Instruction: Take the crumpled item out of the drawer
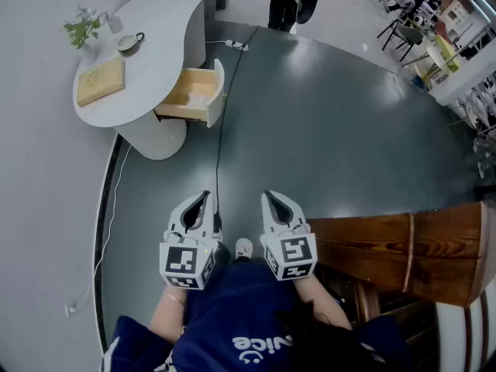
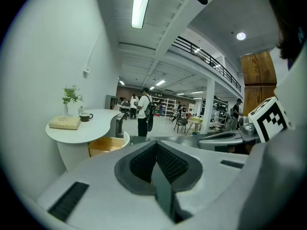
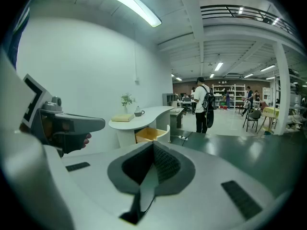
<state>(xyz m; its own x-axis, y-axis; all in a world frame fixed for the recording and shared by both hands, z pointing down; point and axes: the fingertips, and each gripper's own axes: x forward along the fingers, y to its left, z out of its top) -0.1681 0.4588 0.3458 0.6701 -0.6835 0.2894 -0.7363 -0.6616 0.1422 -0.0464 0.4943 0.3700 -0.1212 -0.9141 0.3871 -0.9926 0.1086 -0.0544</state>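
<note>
Left gripper (image 1: 206, 195) closed; drawer (image 1: 186, 113) contents indistinct

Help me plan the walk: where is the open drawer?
Head view, upper left: the open drawer juts from the white curved table, right of the book.

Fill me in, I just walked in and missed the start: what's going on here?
A person stands back from a curved white table, holding the left gripper and the right gripper out in front, both shut and empty. The table's drawer is pulled open, with a pale crumpled item lying inside. Neither gripper is near it, so the item is not yet taken out.
</note>
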